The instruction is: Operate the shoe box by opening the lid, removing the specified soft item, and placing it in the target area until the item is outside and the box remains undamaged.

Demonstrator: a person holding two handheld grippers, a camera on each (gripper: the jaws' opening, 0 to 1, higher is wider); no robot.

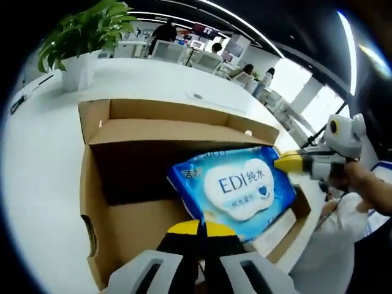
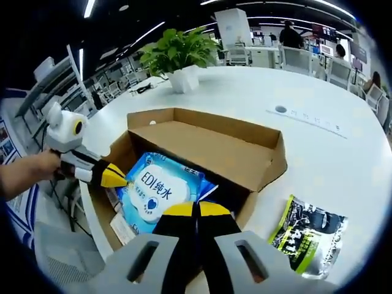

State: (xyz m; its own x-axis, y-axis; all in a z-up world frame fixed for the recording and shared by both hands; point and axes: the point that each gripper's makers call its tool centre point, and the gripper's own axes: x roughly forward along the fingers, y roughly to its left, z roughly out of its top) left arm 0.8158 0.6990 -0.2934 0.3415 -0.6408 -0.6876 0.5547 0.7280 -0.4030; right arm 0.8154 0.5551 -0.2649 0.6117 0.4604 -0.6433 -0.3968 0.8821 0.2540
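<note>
- In the left gripper view we see the shoe box (image 1: 122, 177) standing open on a white table (image 1: 43, 159), its lid flap folded back toward 12 o'clock.
- A blue wipes pack (image 1: 236, 190), printed with "EDI" and some characters on a white cloud shape, sits tilted inside the box, toward its 3 o'clock side.
- Our left gripper (image 1: 199, 229) rises from 6 o'clock with its yellow-tipped jaws pressed together at the pack's lower edge; we read it as clenched on the pack.
- The right gripper (image 1: 294, 162) comes in from 3 o'clock, held by a hand (image 1: 367, 184), its yellow tip touching the pack's upper right corner.
- In the right gripper view the same box (image 2: 214, 141) lies open at the centre, with the pack (image 2: 162, 190) inside it at 8 o'clock.
- There the right gripper (image 2: 196, 209) has its jaws closed at the pack's near corner, grasping it.
- The left gripper (image 2: 113, 176) enters from 9 o'clock, its yellow tip on the pack's far edge.
- A green and black packet (image 2: 309, 236) lies on the table at 4 o'clock, just beside the box and apart from it.
- A potted plant (image 2: 177, 58) stands on the table at 12 o'clock, well beyond the box.
- People sit at desks in the far background of both views.
</note>
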